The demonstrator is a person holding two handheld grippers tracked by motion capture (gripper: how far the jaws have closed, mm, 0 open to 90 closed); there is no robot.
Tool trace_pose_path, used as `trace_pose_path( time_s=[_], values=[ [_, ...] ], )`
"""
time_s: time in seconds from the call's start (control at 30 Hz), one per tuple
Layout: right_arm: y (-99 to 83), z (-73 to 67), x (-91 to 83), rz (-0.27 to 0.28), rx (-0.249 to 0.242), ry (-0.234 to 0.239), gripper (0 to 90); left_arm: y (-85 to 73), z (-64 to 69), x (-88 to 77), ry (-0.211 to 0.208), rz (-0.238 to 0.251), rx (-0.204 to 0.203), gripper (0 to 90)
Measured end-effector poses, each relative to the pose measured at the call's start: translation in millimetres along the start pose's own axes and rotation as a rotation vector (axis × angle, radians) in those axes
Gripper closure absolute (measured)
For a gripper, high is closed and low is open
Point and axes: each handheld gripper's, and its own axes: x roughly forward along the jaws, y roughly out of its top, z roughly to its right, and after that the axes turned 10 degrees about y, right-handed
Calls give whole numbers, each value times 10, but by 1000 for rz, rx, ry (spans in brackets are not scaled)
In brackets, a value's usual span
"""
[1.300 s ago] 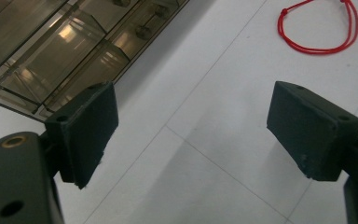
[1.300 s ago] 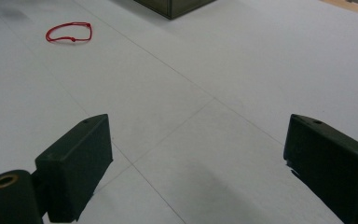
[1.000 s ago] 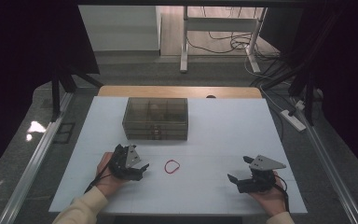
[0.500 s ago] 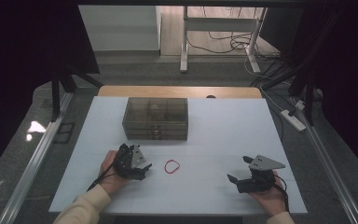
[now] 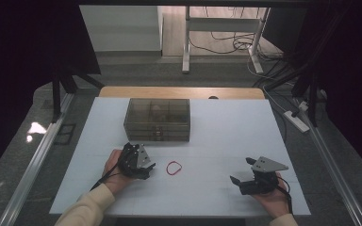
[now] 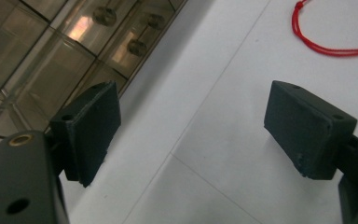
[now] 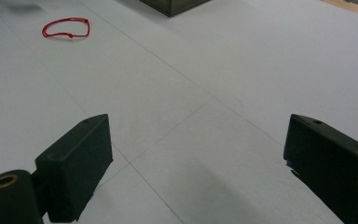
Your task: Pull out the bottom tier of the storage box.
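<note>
Your left gripper [image 5: 147, 165] rests on the white desk [image 5: 226, 127] with its fingers [image 6: 91, 130] spread and nothing between them. The red cord loop [image 5: 174, 168] lies flat just right of it, in front of the clear drawer box [image 5: 158, 120]. Your right gripper [image 5: 241, 172] sits well apart from the loop, its fingers spread too.
</note>
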Motion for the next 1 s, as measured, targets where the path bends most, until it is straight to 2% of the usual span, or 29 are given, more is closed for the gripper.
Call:
trace_pose_path(
  time_s=[0.27, 0.83, 1.0],
  values=[
    [-1, 2, 1, -4, 1, -1, 74, 39, 11, 45, 10, -1, 15, 189],
    [-2, 7, 8, -10, -1, -2, 74, 125, 55, 159, 35, -12, 77, 189],
    [-5, 4, 9, -8, -2, -4, 74, 133, 45, 187, 42, -15, 79, 192]
  ],
)
